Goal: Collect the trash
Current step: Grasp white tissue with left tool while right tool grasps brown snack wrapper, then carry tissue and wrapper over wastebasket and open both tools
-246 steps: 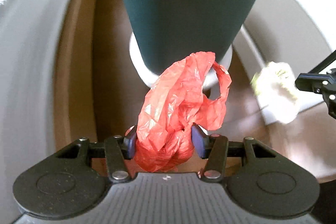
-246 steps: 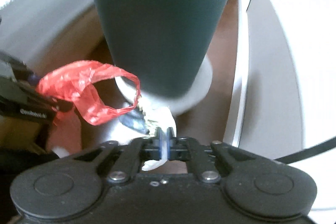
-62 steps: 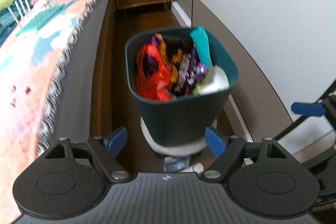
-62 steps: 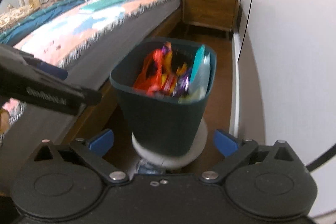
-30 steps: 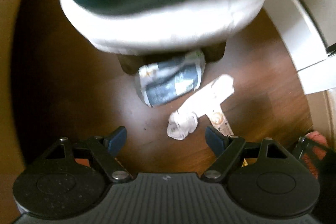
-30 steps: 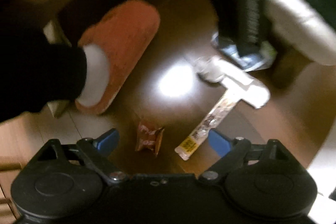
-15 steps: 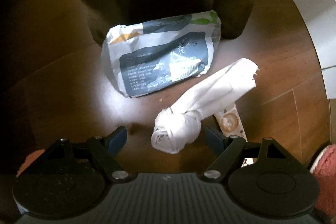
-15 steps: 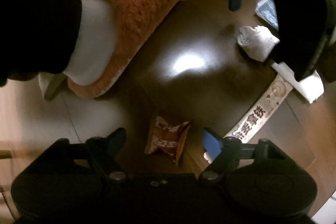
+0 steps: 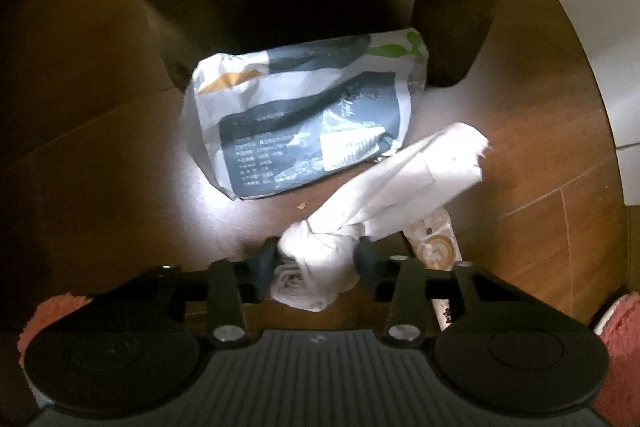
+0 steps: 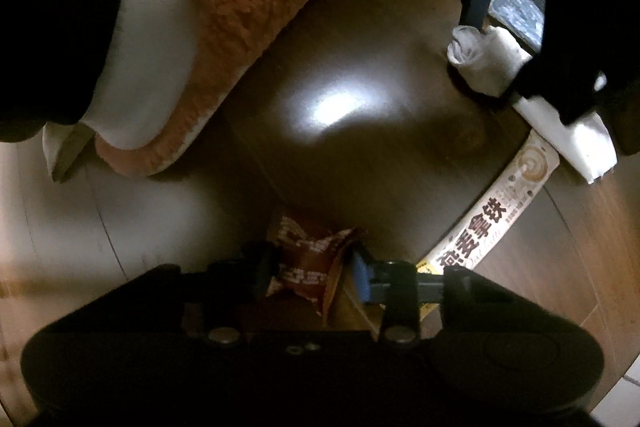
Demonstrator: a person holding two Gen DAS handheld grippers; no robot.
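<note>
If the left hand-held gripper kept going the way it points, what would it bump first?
The knotted white tissue wad already between its closing jaws, then probably the brown floor right under it.

Glossy wood floor (image 10: 360,155), fuzzy slipper (image 10: 240,7)

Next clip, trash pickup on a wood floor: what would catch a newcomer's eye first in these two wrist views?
Probably the knotted white tissue wad low in the left wrist view, with the left gripper closing its jaws on it, beside a grey-and-white snack bag. In the right wrist view, the right gripper closes on a small red wrapper, with an orange fuzzy slipper upper left.
</note>
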